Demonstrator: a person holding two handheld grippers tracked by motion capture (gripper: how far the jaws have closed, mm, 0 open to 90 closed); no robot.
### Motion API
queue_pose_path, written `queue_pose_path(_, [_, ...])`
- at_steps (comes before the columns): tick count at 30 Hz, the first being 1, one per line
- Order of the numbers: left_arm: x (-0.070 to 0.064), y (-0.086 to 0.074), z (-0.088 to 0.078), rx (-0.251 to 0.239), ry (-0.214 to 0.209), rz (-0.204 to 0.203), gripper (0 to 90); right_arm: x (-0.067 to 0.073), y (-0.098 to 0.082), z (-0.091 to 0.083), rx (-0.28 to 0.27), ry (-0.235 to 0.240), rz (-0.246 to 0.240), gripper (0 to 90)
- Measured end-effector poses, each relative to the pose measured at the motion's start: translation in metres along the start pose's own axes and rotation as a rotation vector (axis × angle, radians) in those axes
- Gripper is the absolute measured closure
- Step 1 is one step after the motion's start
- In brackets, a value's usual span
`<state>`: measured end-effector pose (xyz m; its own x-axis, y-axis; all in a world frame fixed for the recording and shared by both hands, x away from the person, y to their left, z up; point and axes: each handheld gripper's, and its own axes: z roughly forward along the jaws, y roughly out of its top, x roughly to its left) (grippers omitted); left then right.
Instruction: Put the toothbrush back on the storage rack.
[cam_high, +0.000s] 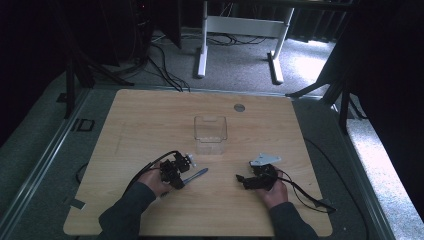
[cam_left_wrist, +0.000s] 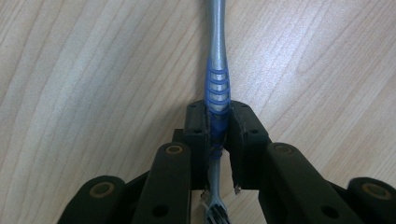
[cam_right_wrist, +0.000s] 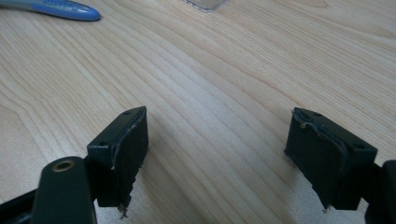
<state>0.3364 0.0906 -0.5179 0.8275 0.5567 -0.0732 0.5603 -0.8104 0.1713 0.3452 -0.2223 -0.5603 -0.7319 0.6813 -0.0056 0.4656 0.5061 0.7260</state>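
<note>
A toothbrush (cam_left_wrist: 218, 56) with a silver and blue handle lies flat on the wooden table (cam_high: 150, 115). My left gripper (cam_left_wrist: 217, 112) is shut on its blue ribbed neck, and the bristle head sits back between the jaws near the camera. In the high view the left gripper (cam_high: 184, 179) is at the front left, and the toothbrush (cam_high: 198, 174) handle points right from it. My right gripper (cam_right_wrist: 217, 123) stands open with bare wood between its jaws. In the high view the right gripper (cam_high: 242, 178) is at the front right, pointing left.
A clear plastic container (cam_high: 210, 134) stands upright mid-table, beyond both grippers; its corner (cam_right_wrist: 205, 3) shows at the top of the right gripper view. A grey round cap (cam_high: 239, 107) sits in the tabletop at the back. Cables trail from both grippers.
</note>
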Motion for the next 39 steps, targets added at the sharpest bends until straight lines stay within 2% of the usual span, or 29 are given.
queue_pose_path(5, [-0.002, -0.001, -0.001, -0.01, 0.008, 0.005, 79.2, 0.0, 0.0, 0.0, 0.0, 0.0, -0.001, 20.6])
queue_pose_path(13, [0.0, -0.005, -0.016, -0.067, 0.03, -0.013, 79.3, 0.0, 0.0, 0.0, -0.001, 0.0, -0.001, 20.6])
queue_pose_path(20, [-0.002, -0.007, -0.025, -0.1, 0.032, 0.001, 79.3, 0.0, 0.0, 0.0, 0.001, 0.002, -0.001, 20.3])
queue_pose_path(24, [-0.002, -0.008, -0.028, -0.11, 0.03, 0.01, 79.2, 0.001, 0.001, 0.001, 0.013, 0.016, -0.017, 14.0])
queue_pose_path(27, [-0.002, -0.008, -0.03, -0.118, 0.032, 0.009, 79.2, 0.001, 0.002, 0.002, 0.014, 0.016, -0.018, 14.1])
queue_pose_path(30, [-0.003, -0.009, -0.034, -0.126, 0.035, 0.021, 79.3, 0.002, 0.002, 0.002, 0.011, 0.01, -0.01, 16.0])
queue_pose_path(33, [-0.004, -0.009, -0.039, -0.139, 0.035, 0.032, 79.2, 0.003, 0.002, 0.001, 0.002, -0.002, 0.0, 23.3])
queue_pose_path(39, [-0.006, -0.012, -0.047, -0.161, 0.046, 0.044, 79.2, 0.009, 0.004, -0.004, -0.02, 0.008, -0.027, 30.1])
